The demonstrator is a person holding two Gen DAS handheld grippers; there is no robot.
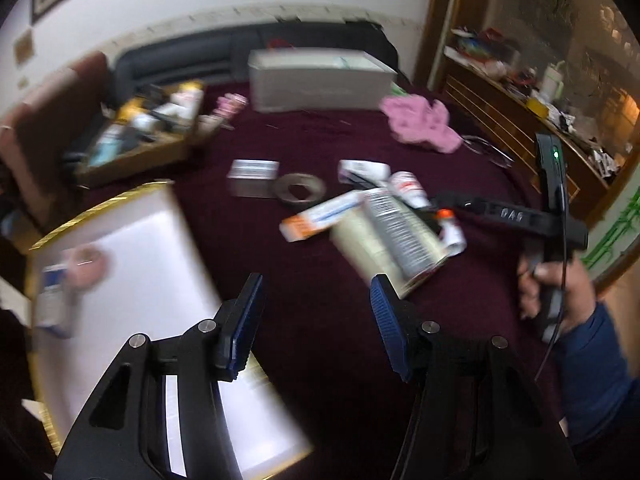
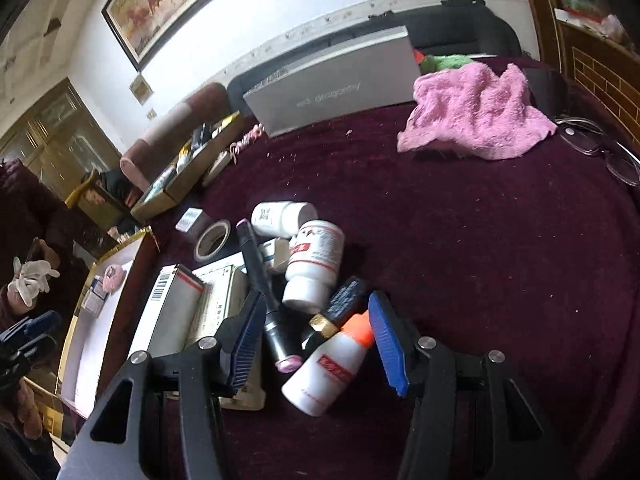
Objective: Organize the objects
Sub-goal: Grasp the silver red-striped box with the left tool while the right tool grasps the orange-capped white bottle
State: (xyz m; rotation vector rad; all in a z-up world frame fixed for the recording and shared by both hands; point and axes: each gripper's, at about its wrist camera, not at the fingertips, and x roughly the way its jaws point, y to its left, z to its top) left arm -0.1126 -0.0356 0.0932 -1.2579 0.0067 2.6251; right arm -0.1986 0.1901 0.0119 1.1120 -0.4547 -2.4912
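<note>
A heap of small items lies on the maroon cloth [image 2: 460, 240]: white pill bottles [image 2: 316, 264], a white bottle with an orange cap [image 2: 328, 368], a dark pen-like stick [image 2: 260, 288], a black and gold tube [image 2: 340, 304], boxes [image 2: 172, 308] and a tape roll [image 2: 212, 240]. My right gripper [image 2: 316, 344] is open, its fingers on either side of the orange-capped bottle and the stick's end. My left gripper [image 1: 316, 320] is open and empty above the cloth, between a white gold-edged tray [image 1: 152, 280] and a blurred can [image 1: 392, 240]. The right gripper also shows in the left wrist view [image 1: 460, 204].
A grey box [image 2: 332, 80] stands at the back. A pink towel [image 2: 472, 112] lies back right, with glasses [image 2: 600, 148] beside it. A gold box full of items [image 2: 188, 168] sits back left. The white tray holds a small box [image 1: 52, 300] and a pink object [image 1: 86, 266].
</note>
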